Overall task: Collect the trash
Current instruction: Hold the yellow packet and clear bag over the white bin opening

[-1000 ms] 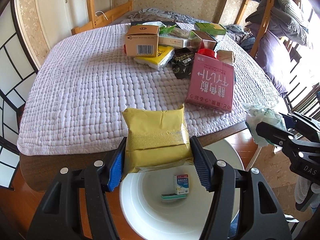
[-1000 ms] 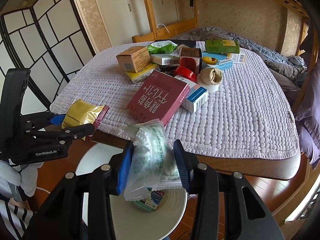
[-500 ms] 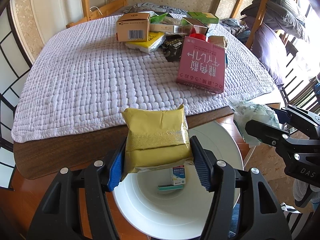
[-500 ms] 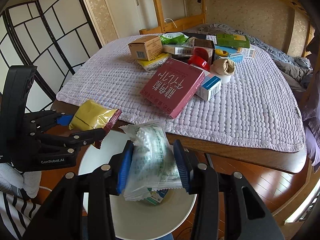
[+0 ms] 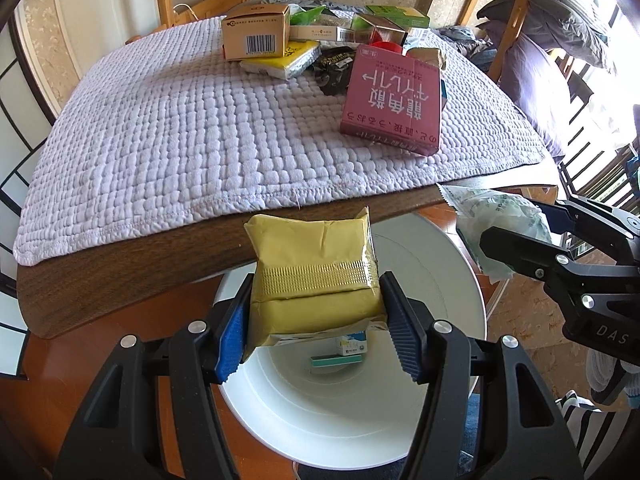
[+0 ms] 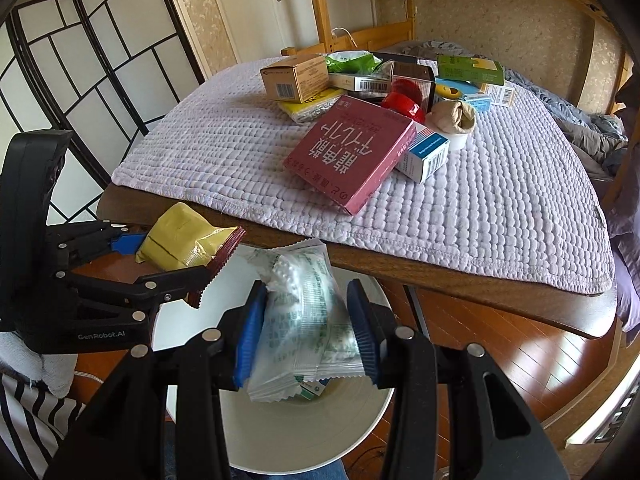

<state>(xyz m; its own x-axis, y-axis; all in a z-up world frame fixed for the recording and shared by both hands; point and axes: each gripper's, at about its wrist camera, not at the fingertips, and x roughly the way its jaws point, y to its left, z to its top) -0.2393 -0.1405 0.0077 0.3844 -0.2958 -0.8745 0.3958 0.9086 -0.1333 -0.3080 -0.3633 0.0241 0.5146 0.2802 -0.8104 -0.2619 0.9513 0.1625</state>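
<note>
1. Left wrist view: the left gripper (image 5: pixel 316 320) is closed on a yellow pack (image 5: pixel 312 276), held at lower centre of the frame over the white bin (image 5: pixel 452 264).
2. In the right wrist view the right gripper (image 6: pixel 306 336) is closed on a clear pack (image 6: pixel 304 320), at lower centre, also over the bin (image 6: pixel 280 440).
3. Risk: both packs hang near the bin's rim on the table side. If one is let go too early, I think it may hit the rim or the table (image 5: pixel 120 276) edge and fall on the floor.
4. Risk: the two grippers are near each other, so they may knock together over the bin.
5. The bin holds a small white box (image 5: pixel 352 345) and a flat green item (image 5: pixel 336 361). Most of its bottom is bare.
6. More trash, such as the pink box (image 5: pixel 394 100), lies at the upper part of the frame on the quilt (image 5: pixel 180 132).
</note>
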